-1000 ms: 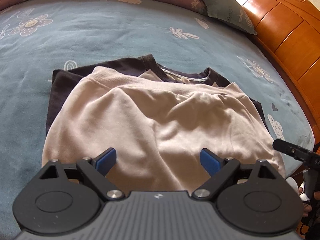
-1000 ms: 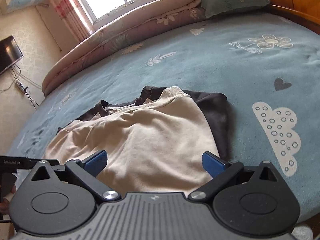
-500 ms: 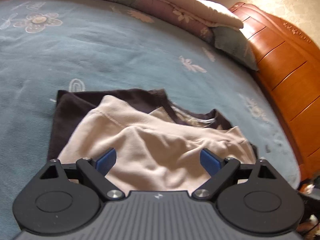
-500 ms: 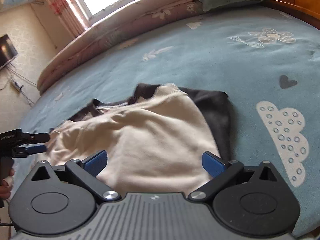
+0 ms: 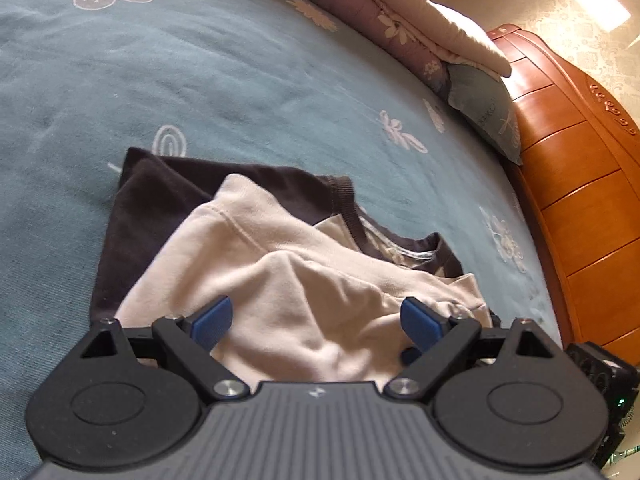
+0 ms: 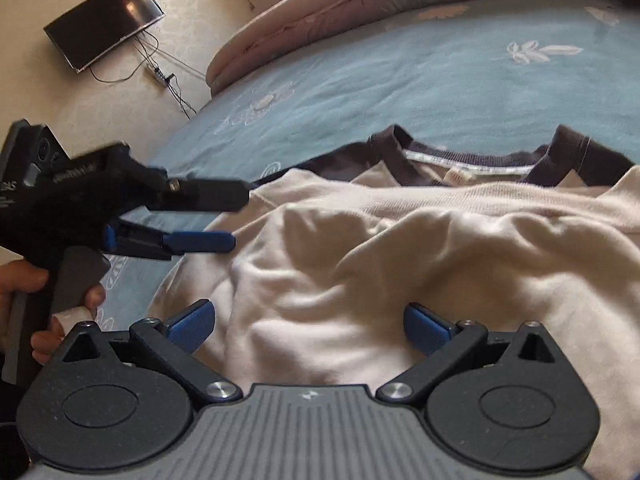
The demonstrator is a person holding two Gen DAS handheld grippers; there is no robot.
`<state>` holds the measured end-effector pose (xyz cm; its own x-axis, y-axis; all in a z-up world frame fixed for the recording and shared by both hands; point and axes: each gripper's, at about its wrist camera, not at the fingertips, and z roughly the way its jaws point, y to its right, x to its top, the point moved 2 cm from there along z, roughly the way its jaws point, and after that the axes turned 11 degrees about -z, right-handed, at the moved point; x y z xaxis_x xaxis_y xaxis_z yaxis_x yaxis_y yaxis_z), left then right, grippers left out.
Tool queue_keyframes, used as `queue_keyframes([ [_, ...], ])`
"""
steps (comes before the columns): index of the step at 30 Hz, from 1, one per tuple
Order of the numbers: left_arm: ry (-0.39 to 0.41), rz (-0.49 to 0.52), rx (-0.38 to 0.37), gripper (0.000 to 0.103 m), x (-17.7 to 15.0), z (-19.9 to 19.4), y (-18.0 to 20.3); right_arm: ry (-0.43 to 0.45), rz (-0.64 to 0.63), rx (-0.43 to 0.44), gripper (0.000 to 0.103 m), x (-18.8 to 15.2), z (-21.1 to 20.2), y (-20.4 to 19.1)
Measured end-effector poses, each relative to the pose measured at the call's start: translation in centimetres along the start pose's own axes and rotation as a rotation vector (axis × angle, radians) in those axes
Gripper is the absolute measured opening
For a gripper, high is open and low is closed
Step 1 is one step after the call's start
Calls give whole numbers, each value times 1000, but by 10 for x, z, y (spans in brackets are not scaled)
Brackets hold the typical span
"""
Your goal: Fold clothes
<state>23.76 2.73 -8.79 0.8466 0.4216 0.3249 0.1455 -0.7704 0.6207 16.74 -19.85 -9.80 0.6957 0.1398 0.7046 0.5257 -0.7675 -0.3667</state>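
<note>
Here, both tools (image 5: 316, 322) (image 6: 308, 326) gaping over cream shirt (image 6: 400, 264), television (image 6: 106, 22) only in right view.

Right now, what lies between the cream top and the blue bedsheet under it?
A dark shirt lies spread under the cream top, on the blue bedsheet; the left wrist view shows it best.

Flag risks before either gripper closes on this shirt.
1. The rumpled cream sweatshirt lies on its dark brown sleeve; a pinch could catch both layers.
2. The open left gripper and open right gripper sit close together and could collide.
</note>
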Motion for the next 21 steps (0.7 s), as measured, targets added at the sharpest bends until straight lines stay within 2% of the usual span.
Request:
queue_keyframes([
  [2,7,9,23,91,2,2,-6,6,-10,-71,103,1,-7,9],
  [4,6,4,12,91,4,0,-6,10,-4,-118,102,2,-15,21],
  [7,8,11,-17,91,3,-7,0,0,15,-157,103,6,-23,18],
  [10,-37,3,-91,91,-5,-14,6,28,-4,-101,103,12,-27,-2],
  [12,-80,-13,-135,92,-12,-15,8,28,13,-14,103,12,-23,-11],
  [13,-97,-18,-139,92,-15,-14,6,20,23,15,103,11,-18,-15],
  [14,-101,-24,-111,92,-18,-12,2,11,33,45,103,11,-14,-18],
  [16,-75,-31,7,91,-21,-12,-9,-35,45,-27,103,3,-6,-14],
  [17,-68,-50,-8,90,-20,-16,-14,-54,50,-68,103,-1,-5,-9],
  [19,-60,-85,-40,90,-16,-25,-20,-29,85,-72,103,-4,-20,0],
  [21,-46,-53,-64,91,-8,-29,-12,7,86,-96,103,-2,-36,7],
])
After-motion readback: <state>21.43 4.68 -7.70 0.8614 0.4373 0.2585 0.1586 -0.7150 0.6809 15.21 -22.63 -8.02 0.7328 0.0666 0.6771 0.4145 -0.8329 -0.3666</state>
